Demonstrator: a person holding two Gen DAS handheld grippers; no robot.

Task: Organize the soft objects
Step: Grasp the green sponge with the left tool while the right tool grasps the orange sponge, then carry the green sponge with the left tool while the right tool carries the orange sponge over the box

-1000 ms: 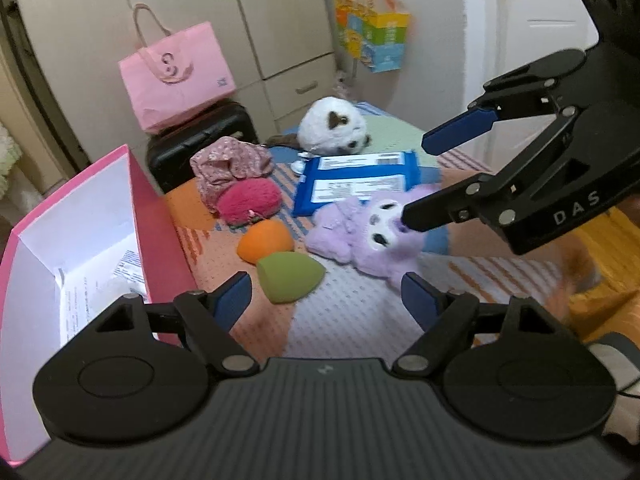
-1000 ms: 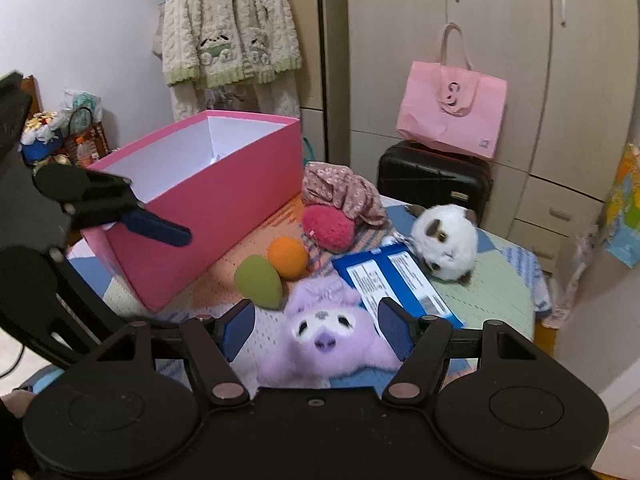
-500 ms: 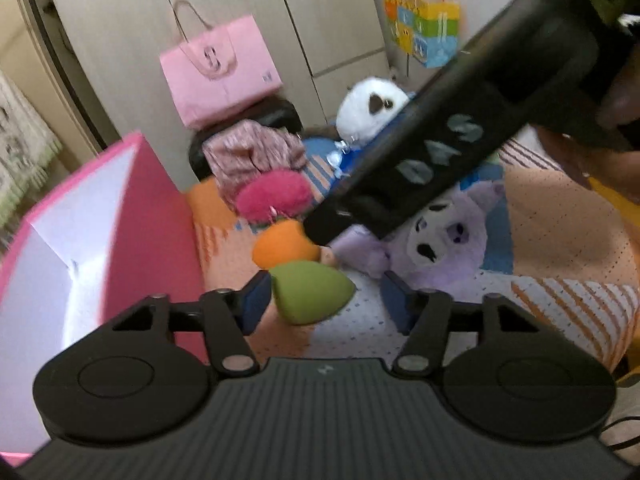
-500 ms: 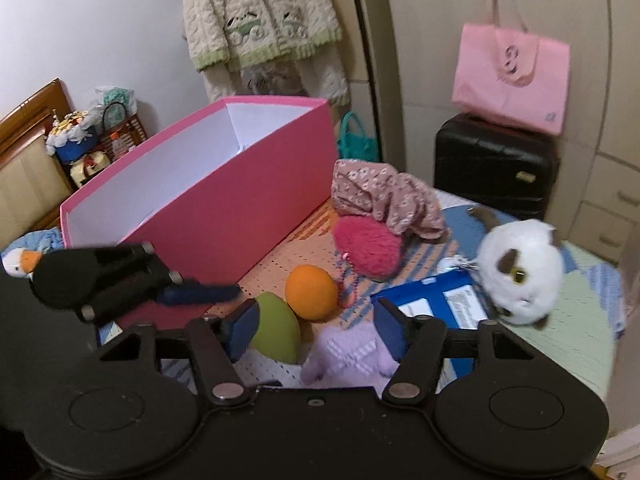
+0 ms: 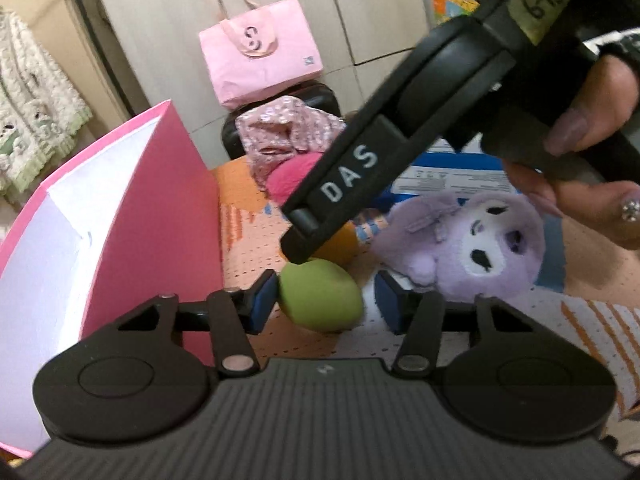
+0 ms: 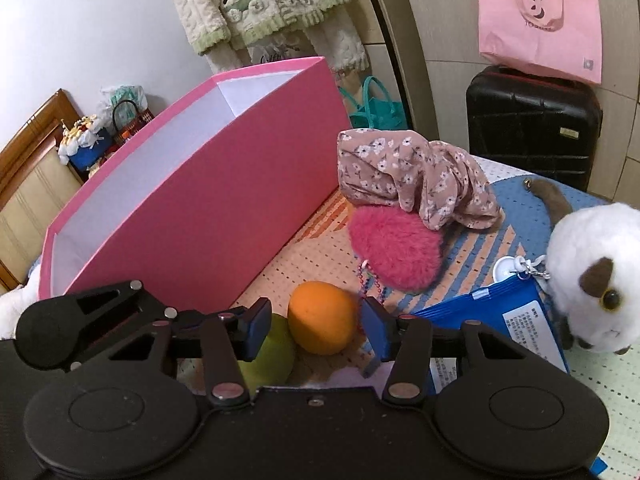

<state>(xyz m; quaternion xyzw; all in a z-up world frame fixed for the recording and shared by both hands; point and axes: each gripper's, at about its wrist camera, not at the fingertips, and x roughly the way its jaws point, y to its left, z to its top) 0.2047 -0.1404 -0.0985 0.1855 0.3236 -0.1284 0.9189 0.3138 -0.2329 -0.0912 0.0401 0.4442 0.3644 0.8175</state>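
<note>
Fingers of your left gripper [image 5: 326, 300] stand apart around the green egg-shaped sponge [image 5: 320, 296]: the left pad touches its side, the right pad stands just clear of it. The sponge lies on the patterned mat [image 5: 592, 320], just beside the wall of the open pink box [image 5: 160, 208]. Your right gripper's body crosses this view from upper right, its tip right above the sponge, with your hand [image 5: 588, 128] wrapped around the handle. A purple plush toy [image 5: 472, 236] lies to the right of the sponge. Behind it sits a blue packet [image 5: 452, 176], and farther back a pink fuzzy ball [image 5: 288, 180] under a floral cloth [image 5: 288, 136].

From your right wrist camera, your right gripper [image 6: 316, 328] is open, its pads spread either side of the orange ball [image 6: 322, 316] without touching it. That ball rests on the mat beside the green sponge [image 6: 268, 356], which your left gripper [image 6: 120, 320] reaches from the left. Beyond the orange ball lies the pink fuzzy ball [image 6: 394, 252], partly covered by the floral cloth [image 6: 416, 176]. A white plush cat [image 6: 596, 276] sits at the right, next to the blue packet [image 6: 504, 320]. The pink box [image 6: 208, 184] runs along the left.
</note>
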